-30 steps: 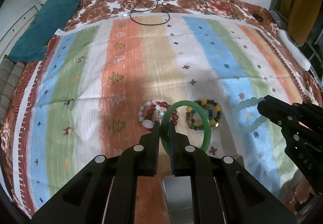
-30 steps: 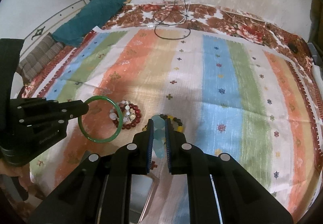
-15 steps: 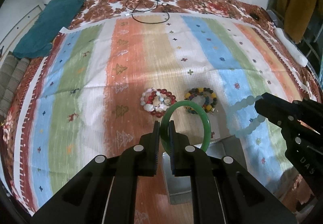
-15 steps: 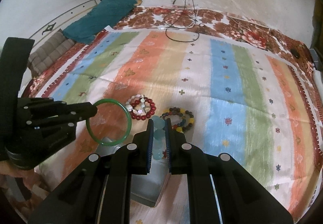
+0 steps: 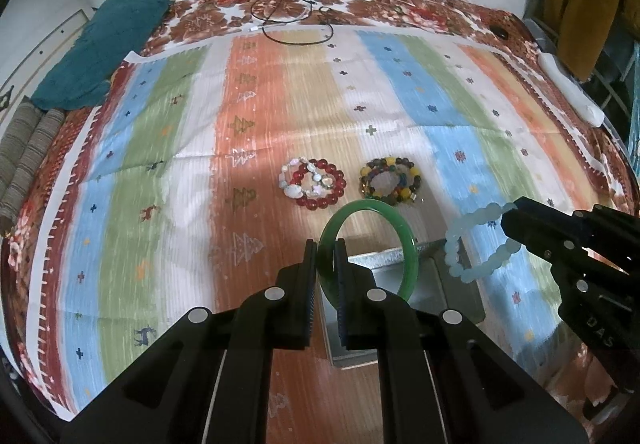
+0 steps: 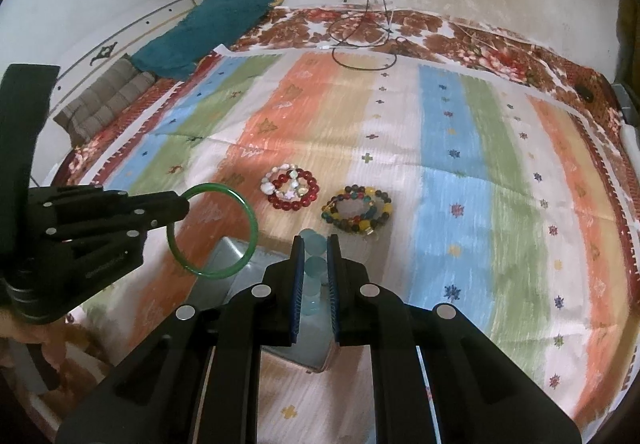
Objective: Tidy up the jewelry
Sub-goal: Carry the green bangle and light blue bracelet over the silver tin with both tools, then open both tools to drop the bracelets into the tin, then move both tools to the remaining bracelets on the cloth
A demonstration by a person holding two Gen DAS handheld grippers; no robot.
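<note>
Above grey box (image 5: pixel 404 264), left tongs (image 5: pixel 326 264) pinching green bangle (image 5: pixel 412 244), level, forward

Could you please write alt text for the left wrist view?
The left hand-held gripper holds a green bangle above a grey box on a striped cloth. At right, the right hand-held gripper holds a pale blue bracelet. Two beaded bracelets, red-and-white and multicoloured, lie beyond.

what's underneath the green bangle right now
Below the green bangle, held in the left gripper, sits a gray box. The grippers cover much of the box, so its contents can't be seen.
</note>
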